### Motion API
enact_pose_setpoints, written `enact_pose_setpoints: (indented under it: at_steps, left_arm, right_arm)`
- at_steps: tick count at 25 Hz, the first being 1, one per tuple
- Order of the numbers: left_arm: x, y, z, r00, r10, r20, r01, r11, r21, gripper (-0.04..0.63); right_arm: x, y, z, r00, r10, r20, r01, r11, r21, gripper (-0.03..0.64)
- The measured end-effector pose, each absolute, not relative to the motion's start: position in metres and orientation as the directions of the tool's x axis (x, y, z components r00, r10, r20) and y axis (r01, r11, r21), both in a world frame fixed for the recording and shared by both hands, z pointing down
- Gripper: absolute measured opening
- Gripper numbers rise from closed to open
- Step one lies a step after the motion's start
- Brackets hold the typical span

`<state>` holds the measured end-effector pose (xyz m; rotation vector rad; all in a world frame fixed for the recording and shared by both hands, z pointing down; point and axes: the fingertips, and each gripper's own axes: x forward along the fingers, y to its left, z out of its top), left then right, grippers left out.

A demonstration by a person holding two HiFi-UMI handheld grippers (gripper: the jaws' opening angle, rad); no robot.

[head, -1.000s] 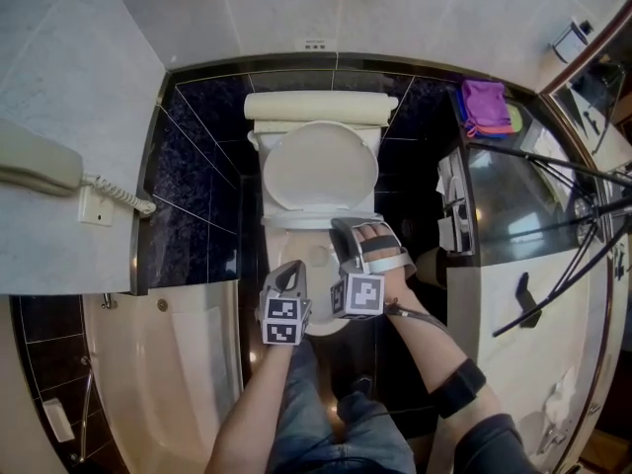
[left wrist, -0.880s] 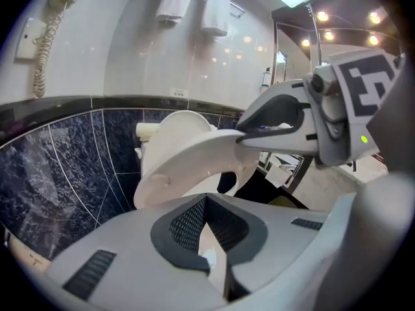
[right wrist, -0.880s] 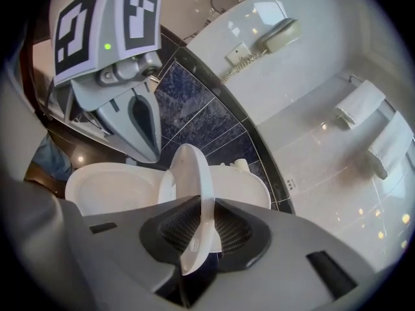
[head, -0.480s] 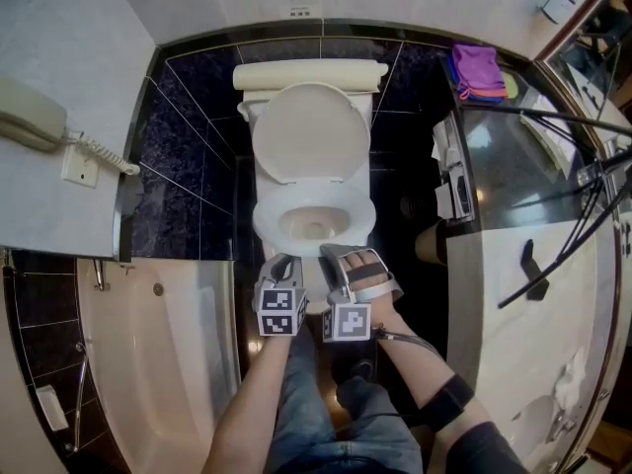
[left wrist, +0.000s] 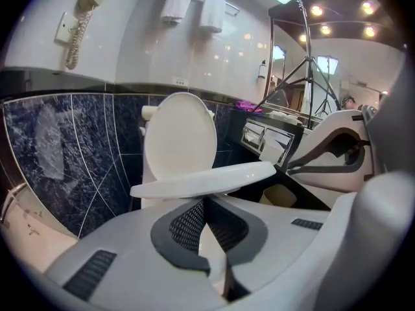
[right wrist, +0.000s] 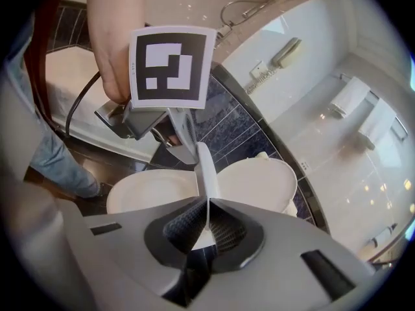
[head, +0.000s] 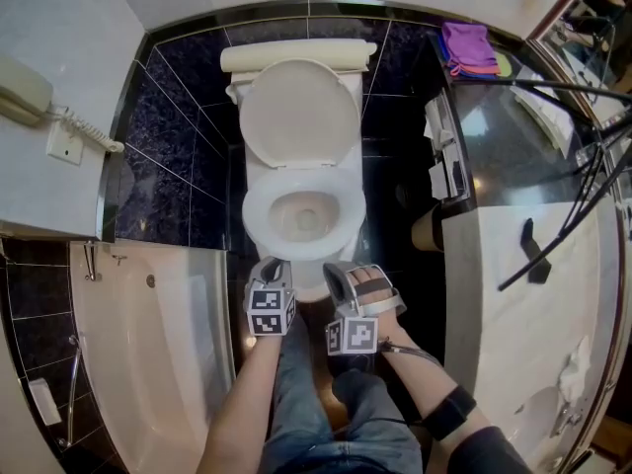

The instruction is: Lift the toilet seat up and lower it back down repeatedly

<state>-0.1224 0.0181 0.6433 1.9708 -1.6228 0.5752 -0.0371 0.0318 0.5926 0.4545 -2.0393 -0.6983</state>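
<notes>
Beneath the lowered toilet seat (left wrist: 207, 179)'s front edge, my left gripper (left wrist: 205, 205) sits pressed together and empty. My right gripper (head: 338, 275) has just been closing on nothing. I should hook under the rim and lift gently.

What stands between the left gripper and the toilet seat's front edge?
Nothing visible does. The left gripper, shut and empty, faces the lowered toilet seat with only air between.
</notes>
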Motion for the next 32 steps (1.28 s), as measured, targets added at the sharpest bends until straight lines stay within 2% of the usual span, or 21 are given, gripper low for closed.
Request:
enact_pose_setpoints:
  at_steps: [7, 10, 21, 29, 32]
  left_arm:
    - [-0.107, 0.06, 0.705, 0.2, -0.741, 0.641, -0.98, -0.15, 0.132, -0.009]
    - [-0.101, 0.084, 0.747, 0.205, -0.72, 0.663, -0.979, -0.16, 0.128, -0.01]
    - [-0.081, 0.135, 0.876, 0.241, -0.616, 0.75, -0.968, -0.203, 0.144, -0.011]
    - [-0.073, 0.165, 0.92, 0.232, -0.509, 0.829, -0.971, -0.165, 0.171, -0.011]
    - [-0.071, 0.164, 0.915, 0.233, -0.513, 0.826, -0.97, -0.178, 0.163, -0.011]
  right_arm:
    - [0.03, 0.037, 0.653, -0.44, -0.594, 0.674, -0.416, 0.799, 0.433, 0.017]
    - [0.046, 0.038, 0.689, -0.413, -0.591, 0.693, -0.512, 0.78, 0.36, 0.017]
    - [0.054, 0.045, 0.804, -0.381, -0.559, 0.737, -0.6, 0.756, 0.263, 0.017]
    - [0.056, 0.05, 0.825, -0.372, -0.537, 0.757, -0.598, 0.763, 0.248, 0.017]
    - [0.058, 0.049, 0.824, -0.37, -0.535, 0.759, -0.598, 0.763, 0.246, 0.017]
